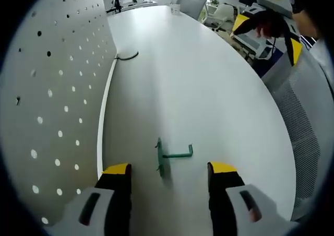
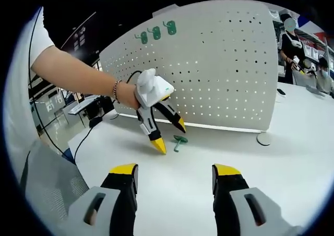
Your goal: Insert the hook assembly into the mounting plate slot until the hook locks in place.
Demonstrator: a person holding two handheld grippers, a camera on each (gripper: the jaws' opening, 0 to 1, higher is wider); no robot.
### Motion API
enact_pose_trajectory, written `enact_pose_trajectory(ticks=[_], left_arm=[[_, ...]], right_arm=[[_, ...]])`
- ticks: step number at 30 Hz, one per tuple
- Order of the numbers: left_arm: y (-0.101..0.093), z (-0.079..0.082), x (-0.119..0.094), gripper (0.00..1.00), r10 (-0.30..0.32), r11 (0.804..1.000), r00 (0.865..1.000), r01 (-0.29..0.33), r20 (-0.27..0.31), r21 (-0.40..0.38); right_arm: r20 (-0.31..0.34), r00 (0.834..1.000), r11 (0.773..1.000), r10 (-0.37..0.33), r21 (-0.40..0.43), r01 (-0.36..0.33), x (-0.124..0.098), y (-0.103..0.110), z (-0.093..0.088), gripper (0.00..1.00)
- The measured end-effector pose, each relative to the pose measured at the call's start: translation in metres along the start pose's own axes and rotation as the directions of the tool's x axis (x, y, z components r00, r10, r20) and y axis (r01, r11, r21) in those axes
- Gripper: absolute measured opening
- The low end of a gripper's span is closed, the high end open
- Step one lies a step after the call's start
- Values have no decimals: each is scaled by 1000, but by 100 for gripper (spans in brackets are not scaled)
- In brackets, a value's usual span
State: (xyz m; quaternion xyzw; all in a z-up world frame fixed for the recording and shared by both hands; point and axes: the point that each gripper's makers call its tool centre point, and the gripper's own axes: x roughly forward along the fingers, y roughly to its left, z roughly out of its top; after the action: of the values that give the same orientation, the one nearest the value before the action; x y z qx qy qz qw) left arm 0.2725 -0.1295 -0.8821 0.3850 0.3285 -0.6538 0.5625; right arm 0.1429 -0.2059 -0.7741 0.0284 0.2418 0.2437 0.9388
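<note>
Left gripper angles down, jaws open, over green hook.

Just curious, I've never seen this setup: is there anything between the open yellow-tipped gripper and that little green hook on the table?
No. In the left gripper view only bare white table separates the left gripper from the green hook.

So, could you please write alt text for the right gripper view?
The left gripper, jaws open, points down at a green hook lying on the white table in front of a white pegboard. Three more green hooks hang near the board's top, and the right gripper is open in the foreground.
</note>
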Motion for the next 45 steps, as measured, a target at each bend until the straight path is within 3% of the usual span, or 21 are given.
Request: enact_pose_trajectory(ticks=[15, 20, 34, 45], left_arm=[[7, 1, -3, 27, 51, 996, 998, -49, 20, -70], [9, -2, -3, 10, 65, 994, 998, -64, -2, -90], [12, -4, -3, 3, 104, 987, 994, -106, -19, -122], [10, -3, -4, 2, 103, 990, 994, -105, -25, -97]], right_arm=[[17, 1000, 1000, -6, 3, 6, -1, -2, 6, 55], [17, 1000, 1000, -7, 5, 7, -2, -2, 5, 54], [21, 1000, 1000, -9, 10, 9, -3, -2, 4, 54], [21, 1000, 1000, -10, 8, 10, -3, -3, 5, 54]])
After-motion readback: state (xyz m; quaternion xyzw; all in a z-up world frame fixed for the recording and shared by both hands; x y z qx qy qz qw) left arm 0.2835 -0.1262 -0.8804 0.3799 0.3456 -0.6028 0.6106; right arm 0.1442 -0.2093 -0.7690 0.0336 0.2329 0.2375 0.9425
